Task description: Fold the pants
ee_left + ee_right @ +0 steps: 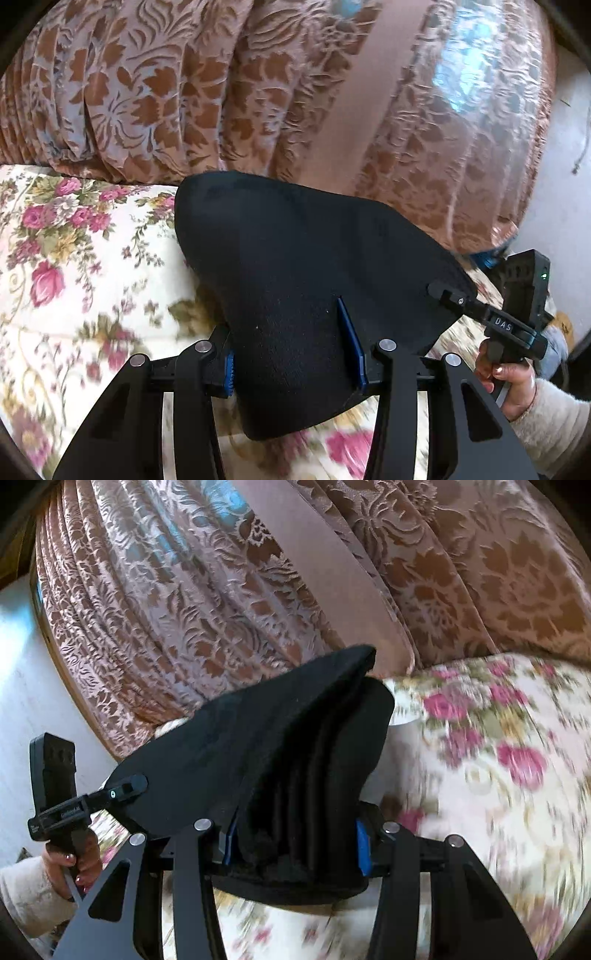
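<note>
Left view: left gripper (293, 363) pinches the black pants (295, 266), lifted over the floral bed (74, 258) at 9 o'clock. Right view: right gripper (295, 843) clamps bunched pants (295, 738); soft, limp cloth, probably best held at edges.

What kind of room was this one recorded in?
Most likely a bedroom at home: a floral bedspread covers a soft surface, patterned brown curtains hang behind it, and black pants are held up over it.
</note>
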A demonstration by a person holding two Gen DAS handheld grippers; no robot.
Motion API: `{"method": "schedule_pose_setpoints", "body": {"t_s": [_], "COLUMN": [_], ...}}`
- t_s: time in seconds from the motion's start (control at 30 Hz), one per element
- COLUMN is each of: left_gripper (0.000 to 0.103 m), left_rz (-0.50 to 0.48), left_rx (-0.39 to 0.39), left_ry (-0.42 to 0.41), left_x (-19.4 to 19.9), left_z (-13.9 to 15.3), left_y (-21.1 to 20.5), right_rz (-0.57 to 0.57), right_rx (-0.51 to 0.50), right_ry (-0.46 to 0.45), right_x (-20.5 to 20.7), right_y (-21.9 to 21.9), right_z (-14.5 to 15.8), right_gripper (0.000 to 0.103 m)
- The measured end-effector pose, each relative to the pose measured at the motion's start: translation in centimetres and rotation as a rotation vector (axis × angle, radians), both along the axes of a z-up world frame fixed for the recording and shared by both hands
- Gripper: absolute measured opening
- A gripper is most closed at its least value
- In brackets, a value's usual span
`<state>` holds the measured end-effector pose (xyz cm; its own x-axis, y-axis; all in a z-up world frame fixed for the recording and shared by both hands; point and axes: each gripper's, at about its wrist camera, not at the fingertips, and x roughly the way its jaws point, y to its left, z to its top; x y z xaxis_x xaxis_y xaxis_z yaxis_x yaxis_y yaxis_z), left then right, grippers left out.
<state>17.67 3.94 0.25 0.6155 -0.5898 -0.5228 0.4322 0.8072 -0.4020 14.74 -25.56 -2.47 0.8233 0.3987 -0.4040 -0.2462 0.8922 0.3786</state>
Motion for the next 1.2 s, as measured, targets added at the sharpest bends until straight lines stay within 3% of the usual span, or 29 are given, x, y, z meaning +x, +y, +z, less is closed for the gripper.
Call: {"method": "schedule_pose_setpoints", "body": {"t_s": [0.2, 0.33, 0.47, 0.6, 0.8, 0.9, 1.0, 1.13, 1.2], "left_gripper": [0.045, 0.047, 0.058, 0.071, 0.076, 0.085, 0.09, 0.091, 0.098], "left_rz": [0.049, 0.036, 0.035, 0.087, 0.13, 0.178, 0.212, 0.256, 0.292], "left_rx": [0.031, 0.073, 0.106, 0.101, 0.218, 0.291, 0.343, 0.359, 0.367], "left_ry": [-0.021, 0.02, 0.039, 0.038, -0.006, -0.039, -0.054, -0.055, -0.065], "left_x": [5.2, 8.0, 7.6, 6.9, 5.1, 3.3, 1.0, -1.5, -2.6], "left_z": [-0.5, -2.5, -4.8, -5.3, -4.8, -4.2, -4.2, -4.4, -4.4], "left_y": [-1.5, -2.1, -2.0, -1.4, -1.8, -1.9, -2.2, -2.5, -2.5], "right_rz": [-0.032, -0.082, -0.142, -0.171, -0.282, -0.361, -0.359, -0.355, -0.372], "right_rx": [-0.015, 0.013, 0.124, 0.097, -0.053, -0.13, -0.167, -0.19, -0.197], "right_ry": [-0.004, 0.082, 0.154, 0.171, 0.167, 0.126, 0.085, 0.076, 0.068], "right_x": [6.0, 8.4, 8.5, 8.4, 6.4, 4.3, 1.8, -1.1, -2.4], "right_y": [-0.8, -1.9, -4.1, -4.1, -3.1, -1.7, 0.2, 2.8, 3.8], "right_z": [-0.8, -3.5, -6.5, -6.3, -4.9, -3.6, -3.0, -3.3, -3.5], "right_gripper": [0.046, 0.049, 0.073, 0.082, 0.087, 0.092, 0.098, 0.101, 0.101]}}
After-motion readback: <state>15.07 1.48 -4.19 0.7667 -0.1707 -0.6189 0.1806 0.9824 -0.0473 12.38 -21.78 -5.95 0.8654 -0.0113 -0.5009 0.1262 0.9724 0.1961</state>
